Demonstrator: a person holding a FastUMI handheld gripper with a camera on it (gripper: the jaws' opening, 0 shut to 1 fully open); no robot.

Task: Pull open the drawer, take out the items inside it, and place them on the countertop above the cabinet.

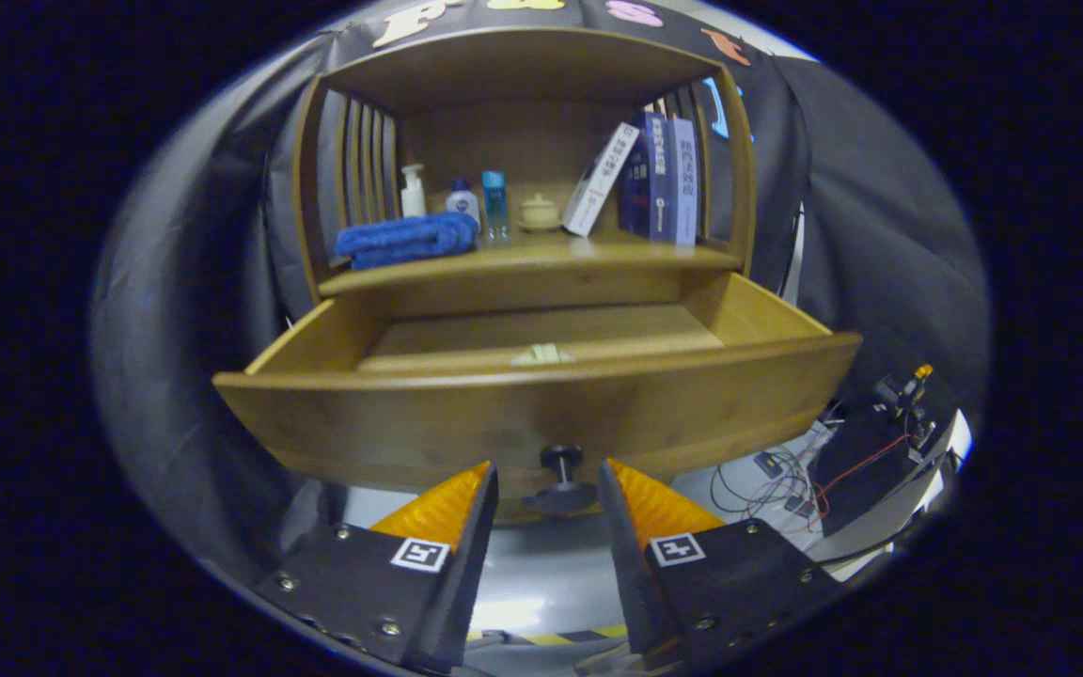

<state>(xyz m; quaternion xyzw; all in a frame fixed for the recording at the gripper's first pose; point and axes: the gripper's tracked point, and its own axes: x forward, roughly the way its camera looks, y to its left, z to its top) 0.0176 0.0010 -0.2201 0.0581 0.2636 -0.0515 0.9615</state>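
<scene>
While the wooden cabinet [523, 141] stands against the booth wall, its one drawer [541, 414] is pulled well out toward the gripper [546, 484]; the drawer holds a single small pale item [542, 354], lying near the middle of the drawer floor just behind the front panel, with bare wood to both sides of it. On the bench [541, 256] above the drawer sit one folded blue towel [407, 238] at the left, three small bottles [462, 199] in a row beside it, one small lidded pot [539, 211] and three books [659, 179], one leaning and two upright; a strip of the bench's front edge is free ahead of the bottles and pot. One black knob [561, 461] sticks out from the drawer front, just ahead of the gripper and in line with the gap between its two fingers [438, 512]; the gripper is released, fingers spread apart and touching nothing. Loose cables [786, 480] lie on the floor at the right.
</scene>
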